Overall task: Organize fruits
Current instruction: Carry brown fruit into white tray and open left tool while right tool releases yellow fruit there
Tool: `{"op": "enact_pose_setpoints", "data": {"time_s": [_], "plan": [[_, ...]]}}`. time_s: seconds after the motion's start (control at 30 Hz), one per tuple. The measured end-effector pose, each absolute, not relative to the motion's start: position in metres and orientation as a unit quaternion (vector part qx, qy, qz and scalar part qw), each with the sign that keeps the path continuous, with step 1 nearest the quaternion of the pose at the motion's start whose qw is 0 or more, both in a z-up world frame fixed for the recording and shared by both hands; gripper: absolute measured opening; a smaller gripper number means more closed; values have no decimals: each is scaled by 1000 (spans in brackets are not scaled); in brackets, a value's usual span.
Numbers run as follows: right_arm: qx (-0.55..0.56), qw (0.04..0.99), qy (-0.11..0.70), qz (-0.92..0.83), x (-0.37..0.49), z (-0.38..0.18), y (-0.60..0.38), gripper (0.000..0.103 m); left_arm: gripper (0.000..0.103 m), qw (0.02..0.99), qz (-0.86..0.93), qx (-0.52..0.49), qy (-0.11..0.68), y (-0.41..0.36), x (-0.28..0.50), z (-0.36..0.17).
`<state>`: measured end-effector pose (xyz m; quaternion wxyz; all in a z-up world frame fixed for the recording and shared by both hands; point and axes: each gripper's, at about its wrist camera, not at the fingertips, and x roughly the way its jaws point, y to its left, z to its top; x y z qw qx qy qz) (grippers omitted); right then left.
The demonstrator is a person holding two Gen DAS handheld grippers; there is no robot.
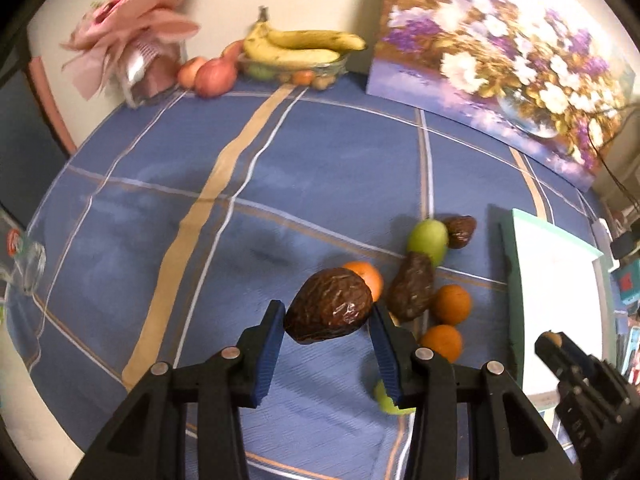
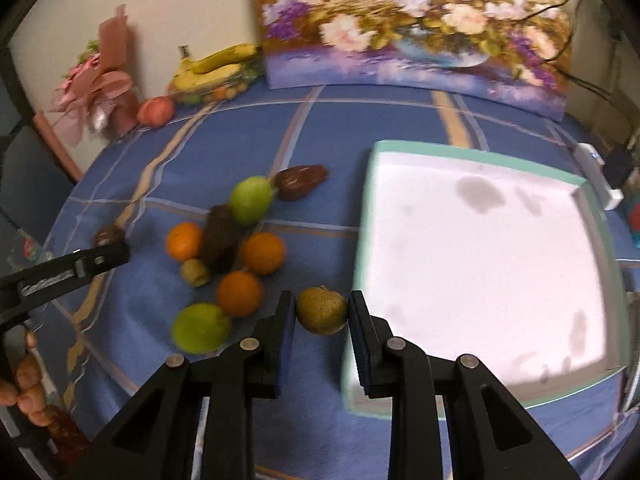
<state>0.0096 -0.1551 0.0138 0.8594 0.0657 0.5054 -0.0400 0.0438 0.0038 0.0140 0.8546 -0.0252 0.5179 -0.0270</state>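
My left gripper (image 1: 328, 314) is shut on a dark brown wrinkled avocado (image 1: 328, 306), held a little above the blue checked cloth. My right gripper (image 2: 322, 312) is shut on a brownish-green kiwi (image 2: 322, 310) just left of the white tray with the teal rim (image 2: 372, 200). Between them lies a pile of fruit: three oranges (image 2: 239, 293), a green fruit (image 2: 252, 200), two more avocados (image 2: 220, 238), a small kiwi (image 2: 195, 272) and a blurred green fruit (image 2: 200, 326). In the right wrist view the left gripper (image 2: 110, 246) shows at the left edge with its avocado (image 2: 109, 234).
At the back against the wall stand a glass bowl with bananas (image 1: 304, 46), red round fruits (image 1: 212, 76), a pink bouquet (image 1: 132, 40) and a flower painting (image 1: 500, 60). Cables and small devices (image 2: 600, 176) lie right of the tray. A plastic bottle (image 1: 24, 260) lies at the left edge.
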Motion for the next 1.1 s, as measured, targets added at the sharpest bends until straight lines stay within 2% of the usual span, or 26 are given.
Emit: {"op": "enact_pose_setpoints", "data": {"time_s": [0.57,1.1], "plan": [[122,846,488,-177,9,27,-285,28,46,856,-148,38,493,-139,77,32],[143,836,487,-207,13,18,-328,28,46,836,-215,114,492,-235,84,7]]}}
